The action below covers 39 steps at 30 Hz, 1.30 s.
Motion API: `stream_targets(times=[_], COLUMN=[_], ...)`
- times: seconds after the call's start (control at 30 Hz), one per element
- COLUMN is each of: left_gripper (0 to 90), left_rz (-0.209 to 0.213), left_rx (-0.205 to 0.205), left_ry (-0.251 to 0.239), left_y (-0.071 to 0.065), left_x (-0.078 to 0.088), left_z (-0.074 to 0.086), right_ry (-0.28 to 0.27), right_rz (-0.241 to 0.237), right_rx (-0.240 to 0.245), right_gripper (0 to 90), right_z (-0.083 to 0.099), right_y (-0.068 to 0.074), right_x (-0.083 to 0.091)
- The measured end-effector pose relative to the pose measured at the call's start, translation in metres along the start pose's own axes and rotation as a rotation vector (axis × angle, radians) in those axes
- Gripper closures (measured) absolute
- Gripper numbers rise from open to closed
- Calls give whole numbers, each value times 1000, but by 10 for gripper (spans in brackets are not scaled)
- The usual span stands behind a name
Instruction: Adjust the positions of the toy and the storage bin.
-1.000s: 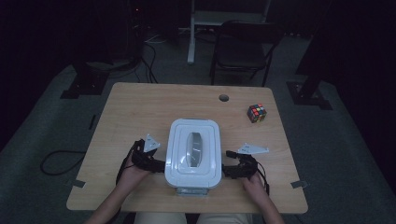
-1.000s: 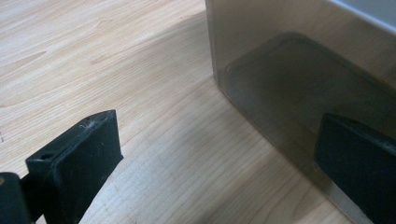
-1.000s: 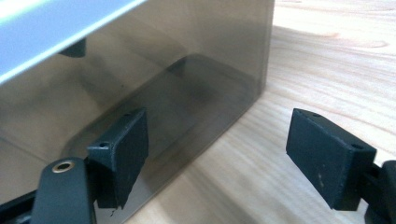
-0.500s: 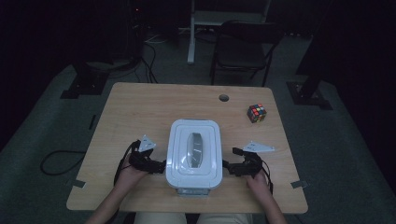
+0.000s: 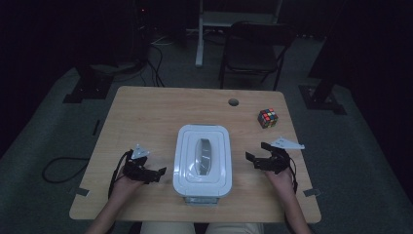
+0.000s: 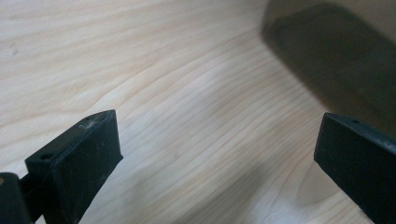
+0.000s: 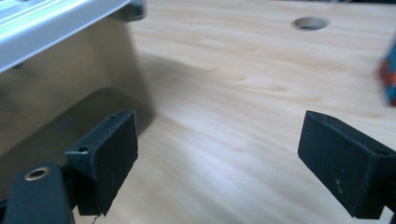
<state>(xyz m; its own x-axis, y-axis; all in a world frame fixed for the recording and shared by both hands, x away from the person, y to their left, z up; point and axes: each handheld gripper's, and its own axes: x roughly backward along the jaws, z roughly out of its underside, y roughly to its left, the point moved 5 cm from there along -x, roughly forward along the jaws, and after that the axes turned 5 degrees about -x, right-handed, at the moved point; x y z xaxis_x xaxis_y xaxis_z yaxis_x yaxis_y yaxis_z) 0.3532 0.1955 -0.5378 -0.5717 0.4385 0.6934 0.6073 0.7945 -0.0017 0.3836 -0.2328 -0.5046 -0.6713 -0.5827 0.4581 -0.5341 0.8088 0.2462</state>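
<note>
Both grippers flank the white lidded box [image 5: 202, 161] — left gripper [image 5: 157, 174] jaws wide, empty. Right gripper [image 5: 254, 157] — jaws just opening wide, nothing between them.

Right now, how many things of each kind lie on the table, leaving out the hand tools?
White lidded box: 1
Colour puzzle cube: 1
Total on the wooden table: 2

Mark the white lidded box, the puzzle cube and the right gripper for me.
white lidded box [image 5: 202, 146]: high view, on the lid's flat top above the handle.
puzzle cube [image 5: 267, 117]: high view, on its top face.
right gripper [image 5: 254, 152]: high view, midway between its open fingertips.
</note>
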Motion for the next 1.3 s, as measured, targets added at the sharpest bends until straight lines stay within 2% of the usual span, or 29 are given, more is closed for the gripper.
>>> stream_targets(times=[0.07,0.13,0.23,0.27,0.3,0.37,0.5,0.63,0.77,0.8,1.0,1.17,1.3], left_gripper=[13,13,13,13,13,13,13,12,12,12,5,6,6], left_rz=[-3,-15,-30,-30,-39,-53,-115,-124,-136,-153,-162,-177,-177], left_rx=[4,10,27,27,58,71,52,71,73,73,64,71,73], left_ry=[6,15,12,12,3,17,71,72,79,93,89,63,64], left_y=[1,5,10,10,14,17,24,29,32,35,36,37,37], left_x=[1,4,7,7,10,11,14,17,19,18,19,18,18], left_z=[2,8,12,12,15,19,28,36,42,45,48,49,49], right_ry=[-5,-17,5,5,3,1,-7,-15,-3,13,22,19,14], right_rz=[15,36,68,68,70,99,139,175,189,199,228,259,277], right_rx=[2,-12,-7,-7,-6,-9,-19,-36,-57,-72,-84,-96,-123], right_gripper=[120,120,120,120,120,117,116,116,116,116,117,117,117], right_z=[-2,-8,-16,-16,-18,-26,-35,-41,-45,-48,-56,-60,-61], right_y=[-4,-14,-26,-26,-29,-39,-57,-75,-84,-92,-106,-117,-124], right_x=[1,1,1,1,1,-1,-5,-9,-12,-15,-21,-25,-30])
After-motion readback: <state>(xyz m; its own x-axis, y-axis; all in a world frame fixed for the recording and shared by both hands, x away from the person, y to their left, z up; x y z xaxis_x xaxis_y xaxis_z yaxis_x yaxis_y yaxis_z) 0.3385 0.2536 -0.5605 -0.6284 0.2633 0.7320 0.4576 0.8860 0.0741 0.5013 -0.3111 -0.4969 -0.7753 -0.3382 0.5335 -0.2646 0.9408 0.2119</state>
